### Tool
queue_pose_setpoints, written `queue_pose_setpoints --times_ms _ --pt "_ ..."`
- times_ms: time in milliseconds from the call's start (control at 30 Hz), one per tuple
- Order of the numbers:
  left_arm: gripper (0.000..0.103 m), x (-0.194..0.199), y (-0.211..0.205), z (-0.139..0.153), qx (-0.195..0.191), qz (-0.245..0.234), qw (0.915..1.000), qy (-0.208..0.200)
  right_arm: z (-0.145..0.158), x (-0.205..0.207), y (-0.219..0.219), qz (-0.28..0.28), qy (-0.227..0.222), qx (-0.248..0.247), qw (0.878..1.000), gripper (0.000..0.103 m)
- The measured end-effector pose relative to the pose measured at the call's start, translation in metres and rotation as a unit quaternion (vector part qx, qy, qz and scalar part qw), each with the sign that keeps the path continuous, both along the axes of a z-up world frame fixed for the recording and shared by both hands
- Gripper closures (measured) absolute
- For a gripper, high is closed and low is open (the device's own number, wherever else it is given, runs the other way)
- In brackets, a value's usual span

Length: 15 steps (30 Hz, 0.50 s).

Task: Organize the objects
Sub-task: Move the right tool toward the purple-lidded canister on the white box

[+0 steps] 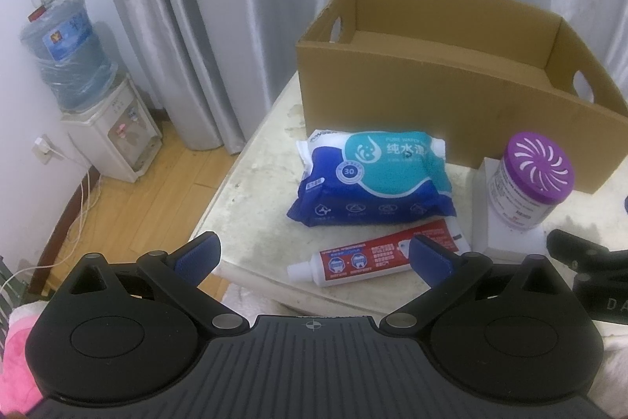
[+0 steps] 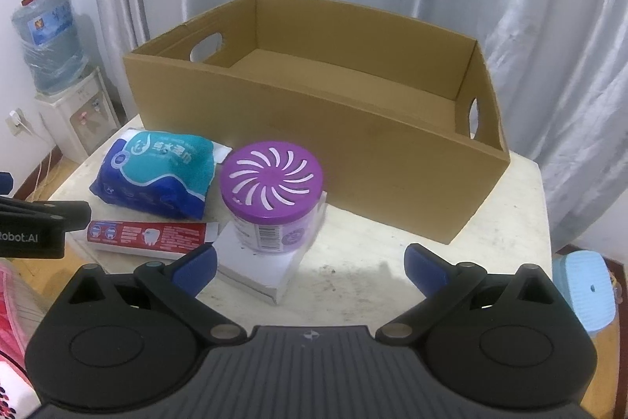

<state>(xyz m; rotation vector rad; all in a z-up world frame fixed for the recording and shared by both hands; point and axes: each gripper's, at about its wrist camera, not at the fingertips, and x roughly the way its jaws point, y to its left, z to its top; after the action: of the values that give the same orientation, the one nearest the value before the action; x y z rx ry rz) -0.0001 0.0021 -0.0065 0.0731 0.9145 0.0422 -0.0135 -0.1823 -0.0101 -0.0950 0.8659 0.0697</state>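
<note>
Left gripper (image 1: 314,254) at frame bottom, blue pads spread wide, nothing held; right gripper (image 2: 310,268) same, released. Red-white toothpaste tube (image 1: 376,258) just beyond left pads, blue-teal wet wipes pack (image 1: 373,179) mid-frame behind it. Purple-lidded round air freshener jar (image 2: 271,199) perched on white flat box (image 2: 255,269), centre. Brown cardboard box (image 2: 314,128) upper frame, nothing visible inside. Risk imo: bump white box, jar tips off; tube sits near table (image 2: 392,262) edge, could slide off.

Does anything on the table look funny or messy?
A bit. The purple-lidded jar stands on a white box instead of the table, and the toothpaste lies near the table's edge. The cardboard box looks empty. Nothing is spilled.
</note>
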Motion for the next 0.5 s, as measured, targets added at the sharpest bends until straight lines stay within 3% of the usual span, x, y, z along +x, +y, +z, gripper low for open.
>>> queue_pose_setpoints --times_ms 500 --pt "0.000 0.0089 -0.0049 -0.0001 -0.003 -0.014 0.9999 0.001 -0.0018 0.0062 -0.0041 -0.012 0.005 -0.007 1.000 0.000"
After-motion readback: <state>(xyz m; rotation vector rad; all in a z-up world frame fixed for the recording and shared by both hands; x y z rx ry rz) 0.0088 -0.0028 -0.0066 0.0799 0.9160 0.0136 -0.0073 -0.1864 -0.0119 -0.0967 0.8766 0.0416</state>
